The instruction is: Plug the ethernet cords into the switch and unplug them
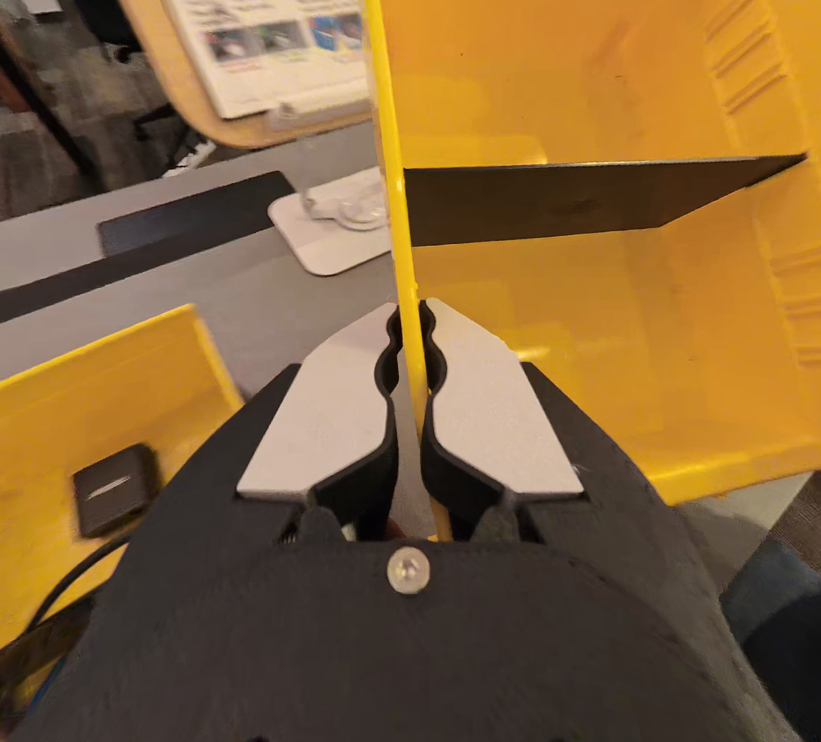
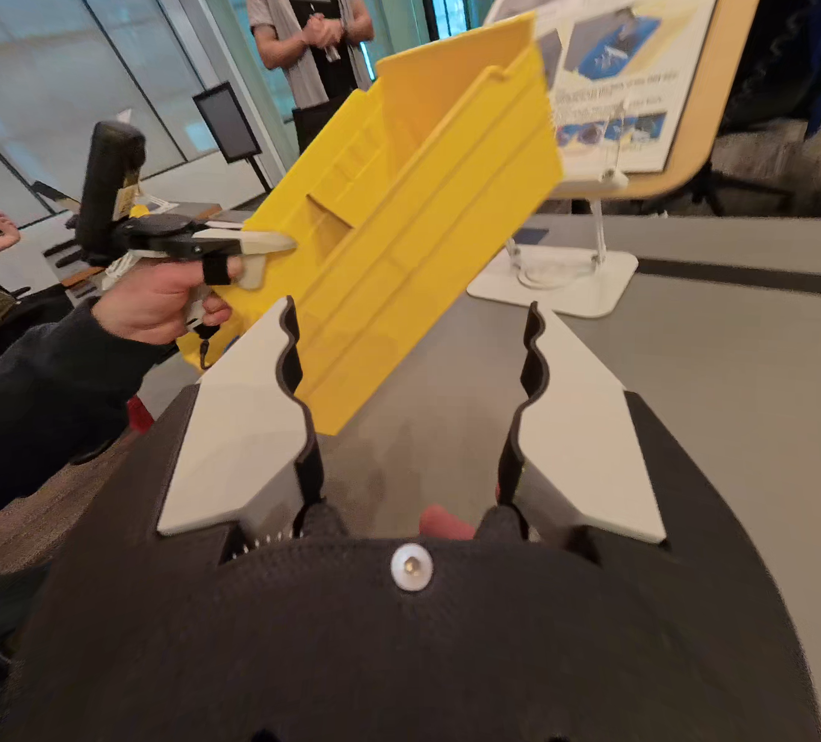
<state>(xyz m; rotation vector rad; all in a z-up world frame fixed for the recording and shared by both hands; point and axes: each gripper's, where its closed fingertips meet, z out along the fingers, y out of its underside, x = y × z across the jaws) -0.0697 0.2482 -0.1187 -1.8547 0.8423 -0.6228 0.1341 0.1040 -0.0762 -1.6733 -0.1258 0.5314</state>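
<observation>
My left gripper is shut on the thin side wall of a yellow plastic bin that has a black divider inside. In the right wrist view the bin hangs tilted above the grey table, with the left gripper, held by a hand, clamped on its edge. My right gripper is open and empty, just in front of the bin's lower corner. A small black box with a black cable lies in a second yellow bin. I see no ethernet cords plainly.
A poster board on a white stand with a flat base stands at the back of the table. A dark strip runs across the table. A person stands behind, near glass walls.
</observation>
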